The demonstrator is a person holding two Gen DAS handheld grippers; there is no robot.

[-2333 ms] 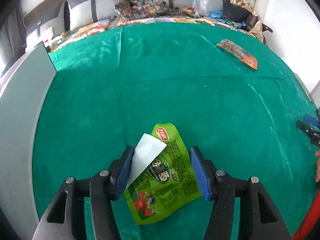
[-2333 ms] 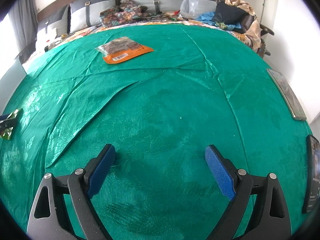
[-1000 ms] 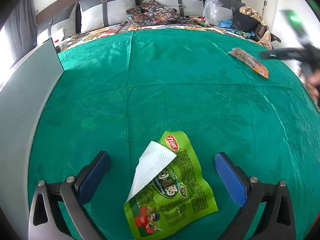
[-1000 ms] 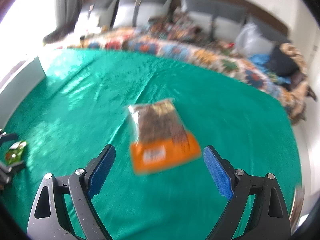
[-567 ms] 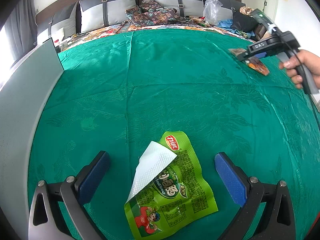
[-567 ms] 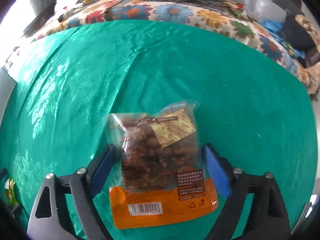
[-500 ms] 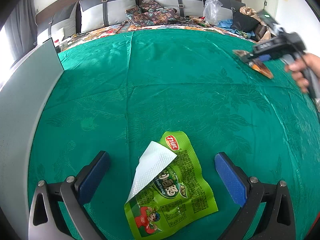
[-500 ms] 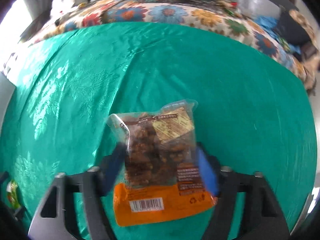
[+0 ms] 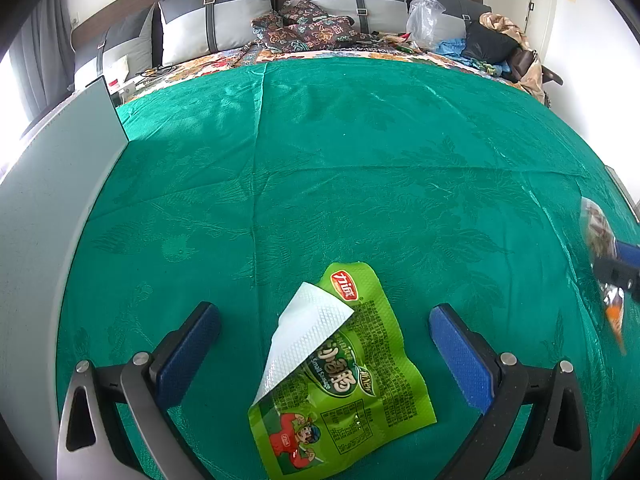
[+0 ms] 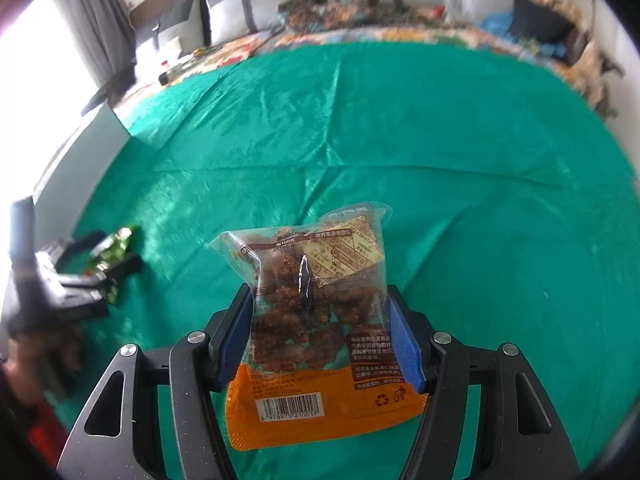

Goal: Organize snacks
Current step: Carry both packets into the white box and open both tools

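Note:
A green snack pack (image 9: 352, 392) lies flat on the green cloth (image 9: 360, 160), with a white paper sheet (image 9: 304, 340) folded over its left side. My left gripper (image 9: 322, 312) hovers over it, open wide, its pads well apart from the pack. My right gripper (image 10: 319, 296) is shut on a clear-and-orange snack bag (image 10: 316, 320) of brown pieces, held above the cloth with the pads pressing its sides. From the left wrist view this bag (image 9: 598, 228) shows at the right edge. The right wrist view shows the left gripper (image 10: 100, 268) and green pack (image 10: 116, 246) at its left.
A grey upright panel (image 9: 48, 200) borders the cloth on the left. Grey pillows (image 9: 224, 20), patterned bedding and a pile of bags and clothes (image 9: 480, 40) lie at the far end. A flat dark object (image 9: 624, 188) sits at the right edge.
The right gripper closed on the orange bag at the far right, lifted it and carried it nearer, toward the left gripper. The left gripper and green pack stayed put.

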